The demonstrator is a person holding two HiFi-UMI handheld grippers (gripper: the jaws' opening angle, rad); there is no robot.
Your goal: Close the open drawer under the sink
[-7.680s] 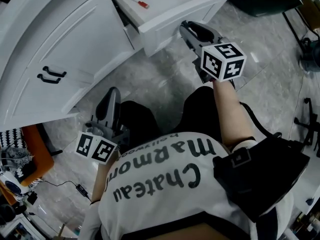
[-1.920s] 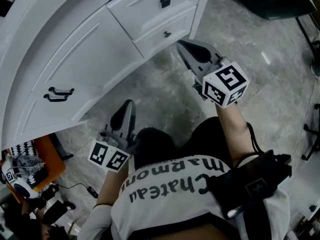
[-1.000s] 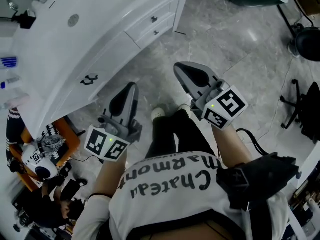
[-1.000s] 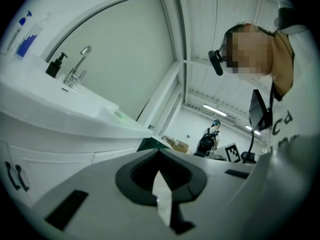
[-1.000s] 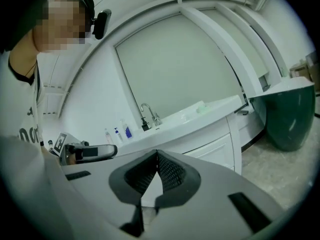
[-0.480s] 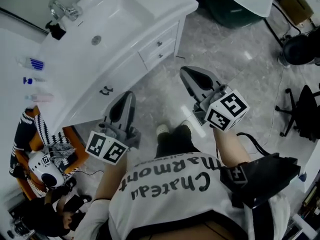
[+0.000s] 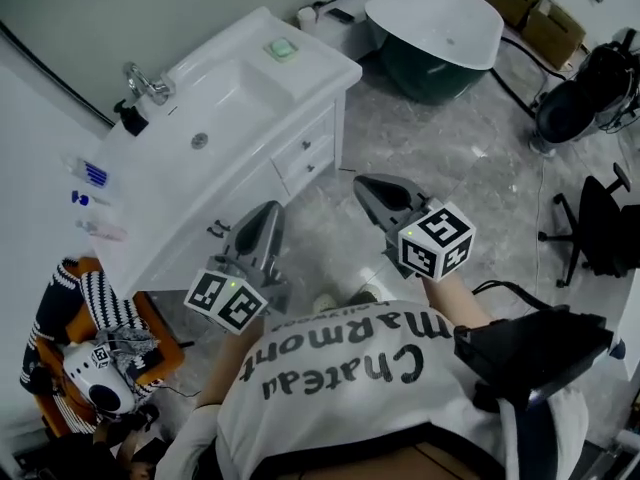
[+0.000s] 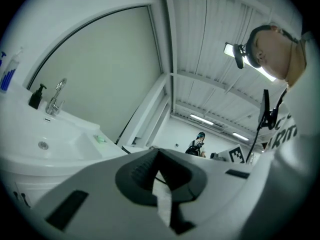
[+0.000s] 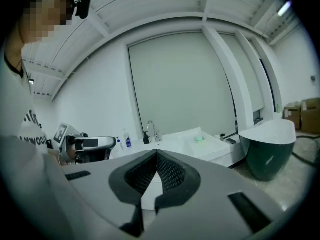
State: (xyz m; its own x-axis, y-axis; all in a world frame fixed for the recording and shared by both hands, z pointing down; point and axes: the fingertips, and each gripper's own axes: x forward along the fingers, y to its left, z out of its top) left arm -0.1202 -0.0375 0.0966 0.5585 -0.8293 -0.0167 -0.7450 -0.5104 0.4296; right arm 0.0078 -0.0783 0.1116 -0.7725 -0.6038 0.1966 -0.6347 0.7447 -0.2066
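Head view: a person stands before the white sink cabinet (image 7: 255, 183). Both drawers (image 7: 308, 151) under the sink (image 7: 225, 98) sit flush w/ the front, closed. The left gripper (image 7: 270, 211) & right gripper (image 7: 366, 184) are held above the floor, apart from the cabinet.

Left gripper view: jaws together, nothing btw them; faucet (image 8: 56, 96) at left.

Right gripper view: jaws also pressed together, empty; sink ahead, dark green bathtub (image 9: 267, 149) at right.

Drawers (image 7: 312, 150) sit flush in the vanity (image 7: 240, 186) front; nothing juts into the aisle. Open floor (image 7: 455, 163) runs between the vanity and the green tub (image 7: 440, 63). An office chair (image 7: 605, 223) crowds the right edge, and a seated person (image 7: 95, 313) blocks the vanity's left end.
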